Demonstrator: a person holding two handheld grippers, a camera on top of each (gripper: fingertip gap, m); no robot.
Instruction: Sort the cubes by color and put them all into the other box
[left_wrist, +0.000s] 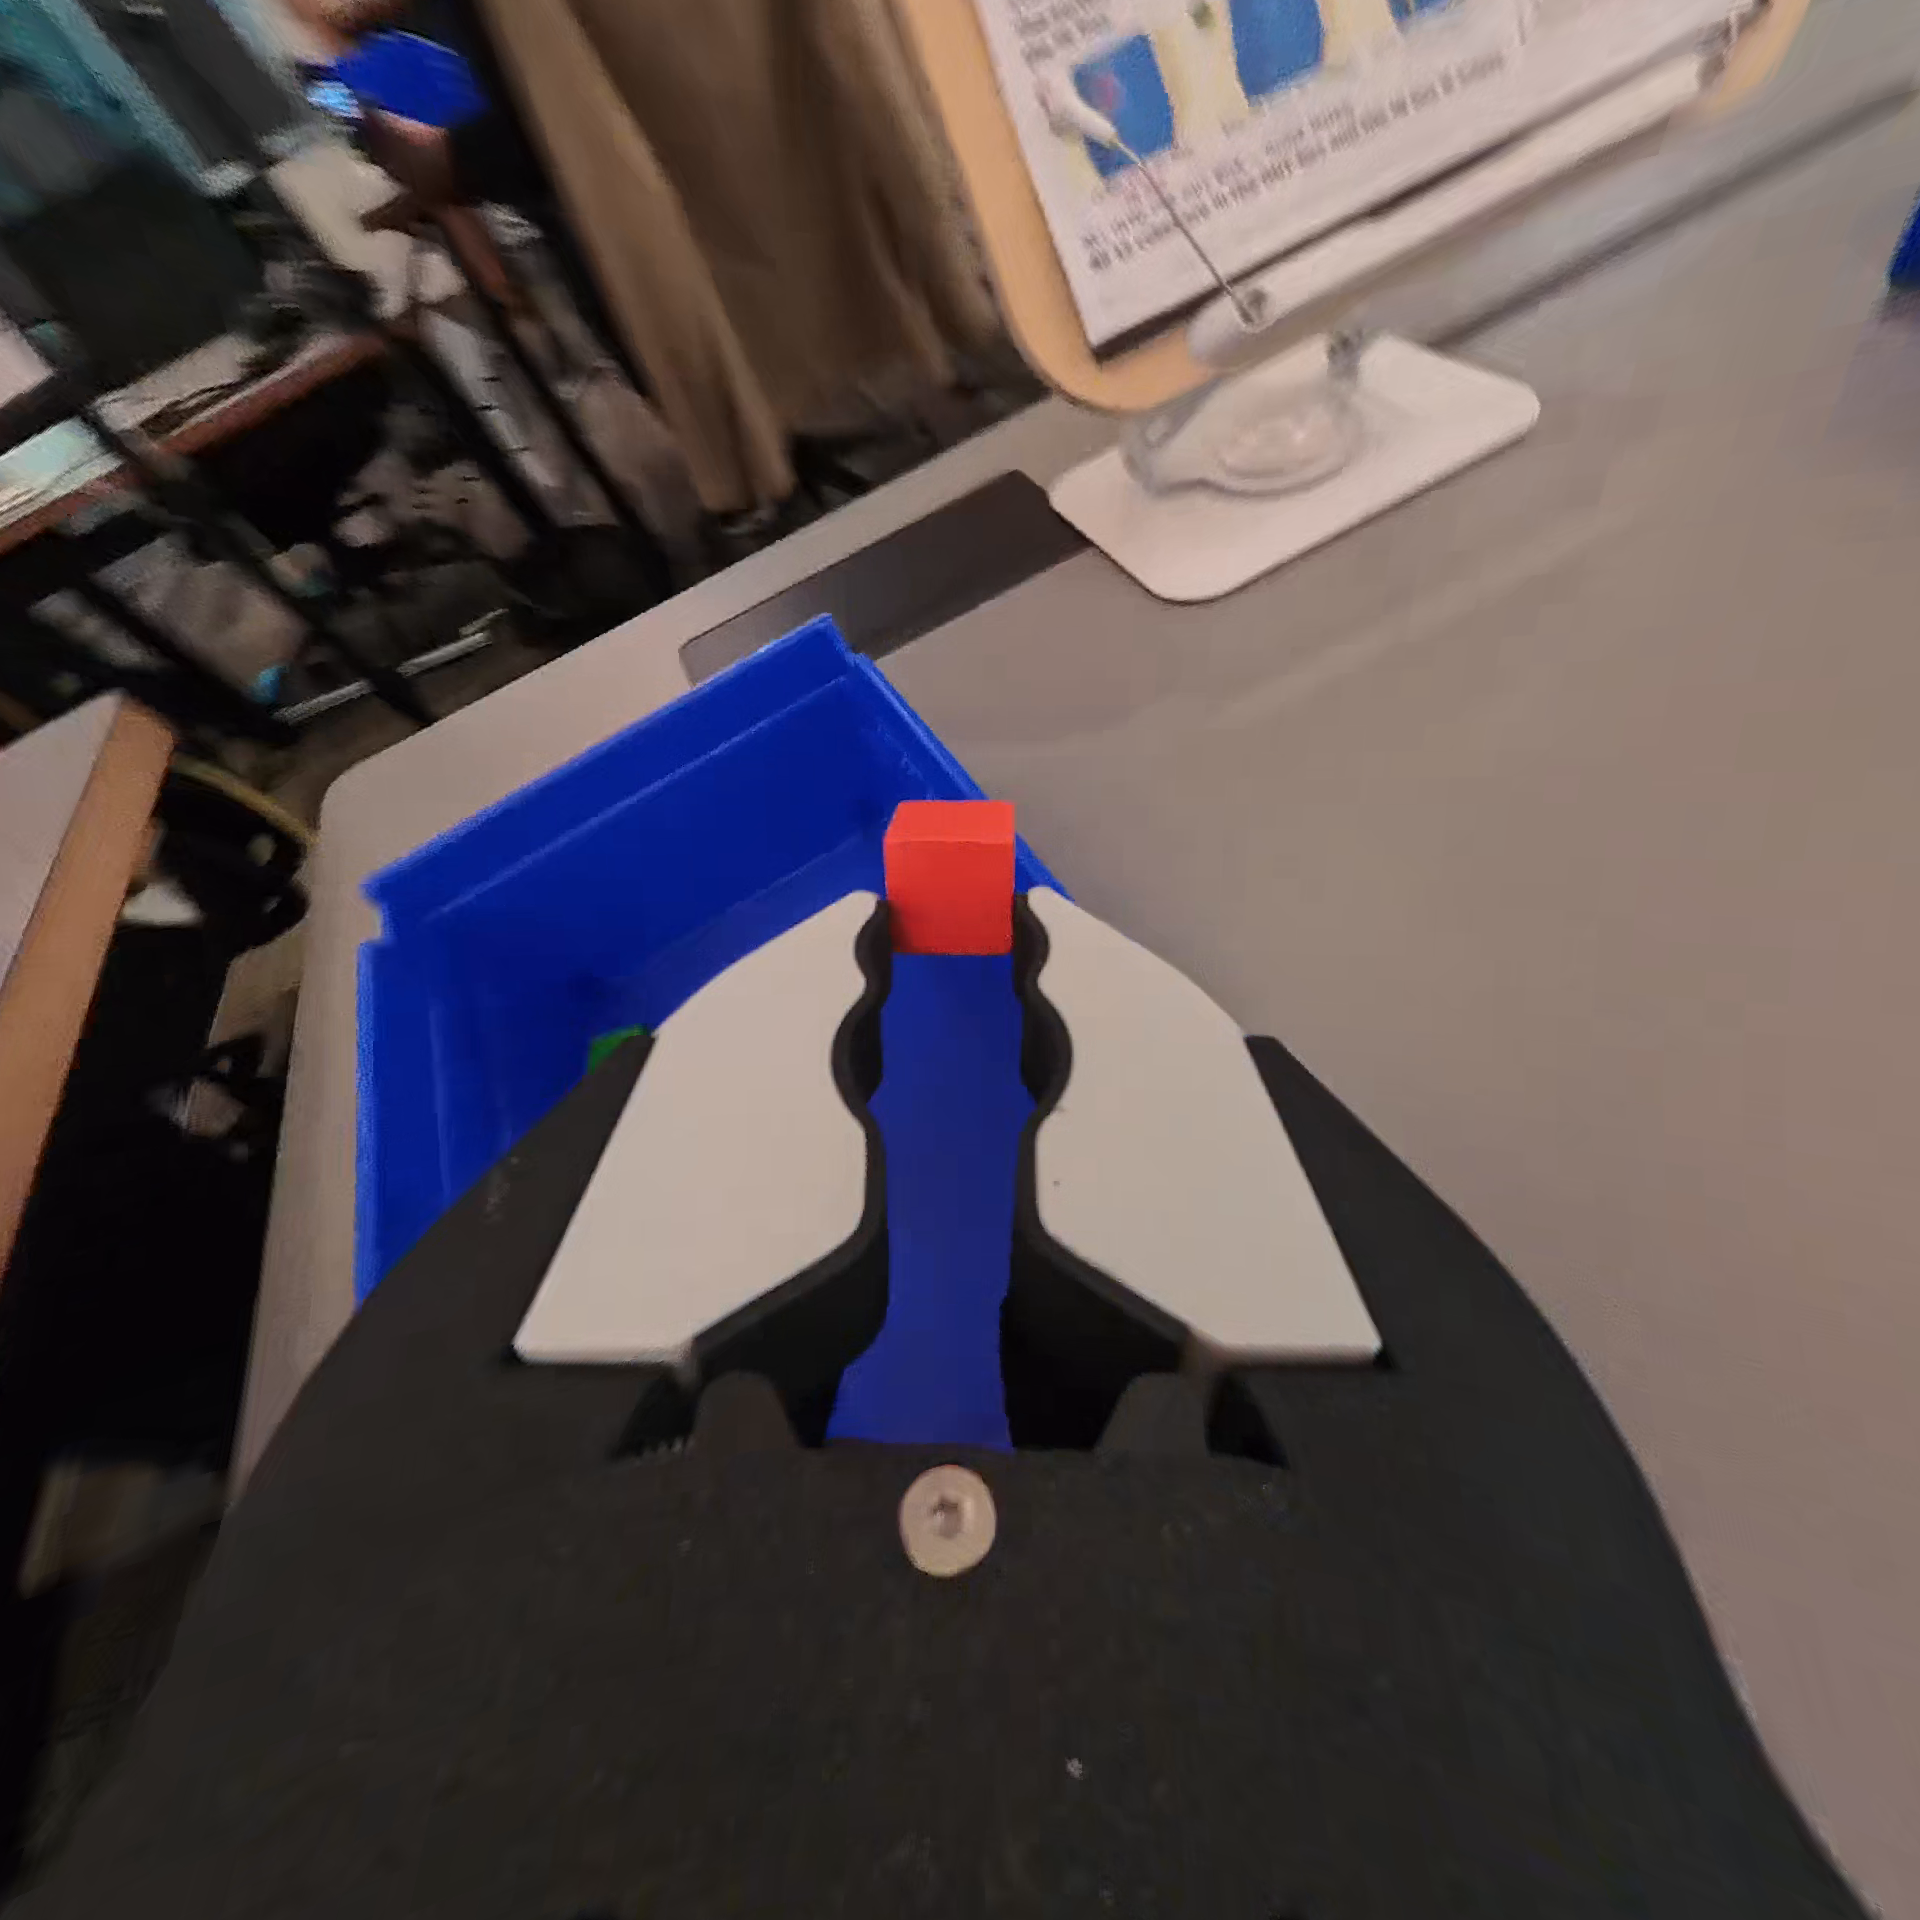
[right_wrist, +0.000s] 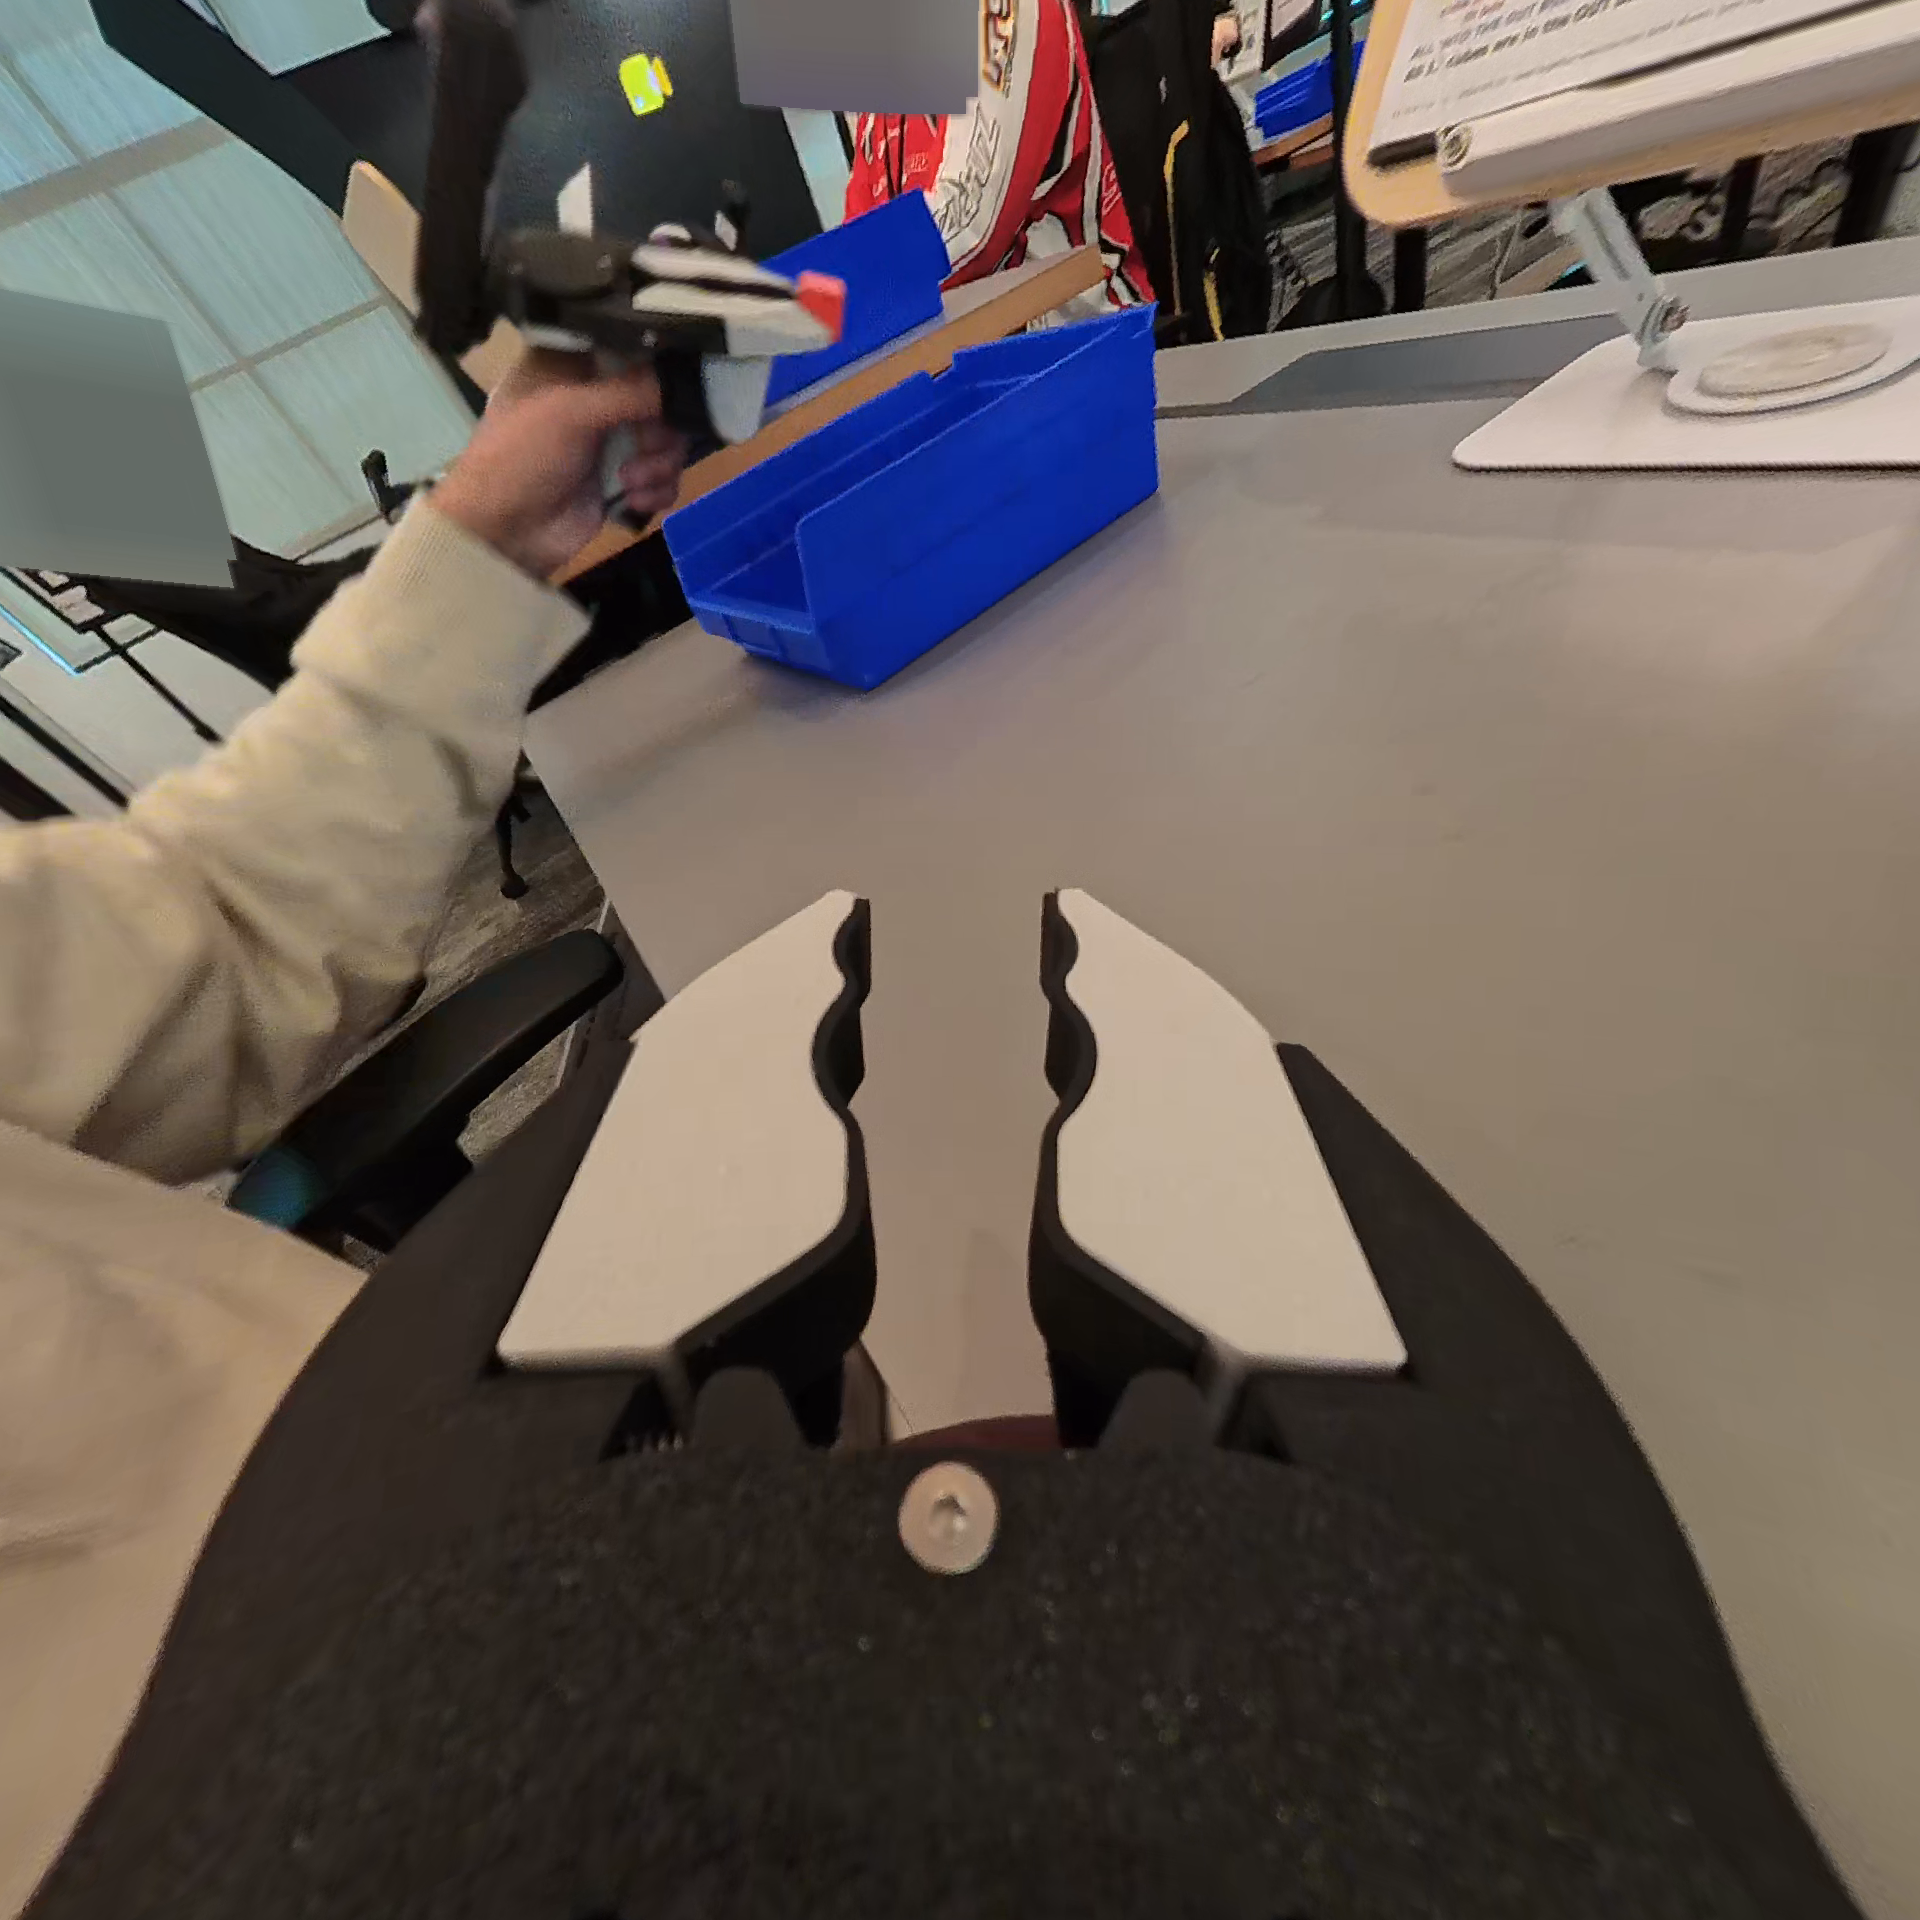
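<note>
Grey table, matte, mostly bare. Blue box near far left corner; green scrap inside, possibly cube. Left hand-held gripper clamped on red cube, raised above box. Right hand-held gripper parted, empty, over table. White stand base at far edge. Cluttered workroom behind.

Glossy plastic blue box, matt smooth grey table

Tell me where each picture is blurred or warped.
Left wrist view: the background is smeared by motion, while the left gripper and red cube are sharp. Right wrist view: mostly crisp; the far left gripper is blurred, and the grey table edge bends from the wide lens.
</note>
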